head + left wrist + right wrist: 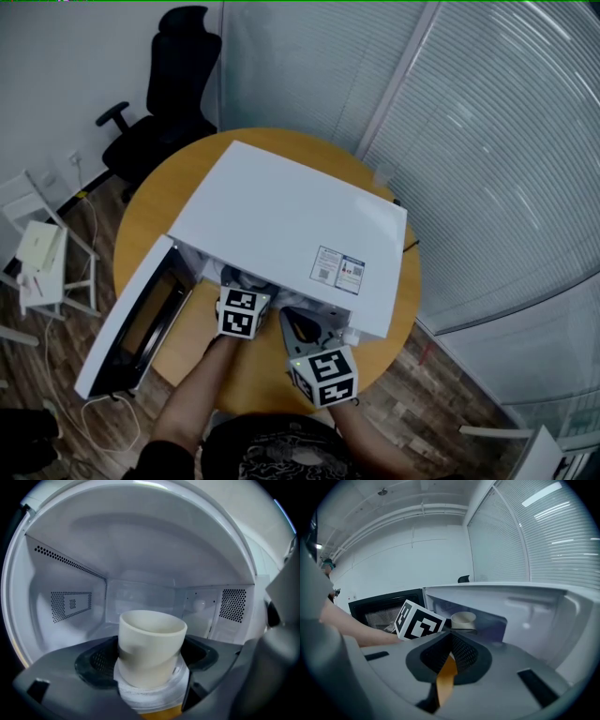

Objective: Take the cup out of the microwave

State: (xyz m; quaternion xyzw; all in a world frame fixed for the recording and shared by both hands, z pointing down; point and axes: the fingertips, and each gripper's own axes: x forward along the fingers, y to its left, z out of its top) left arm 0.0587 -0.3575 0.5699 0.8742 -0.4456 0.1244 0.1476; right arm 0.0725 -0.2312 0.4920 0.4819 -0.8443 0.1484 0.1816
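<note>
the left gripper [242, 283] is reaching into the open microwave [281, 211], jaws wide apart around the cup [151, 648] inside, not gripping. right gripper [451, 637] is closed, empty. next i'd expect a gentle squeeze, then a level pull out.

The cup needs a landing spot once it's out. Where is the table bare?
Bare table lies left of the microwave, beyond its open door, plus a thin arc at its back. The front edge is crowded: the left gripper and right gripper sit there, leaving a narrow strip between the forearms.
</note>
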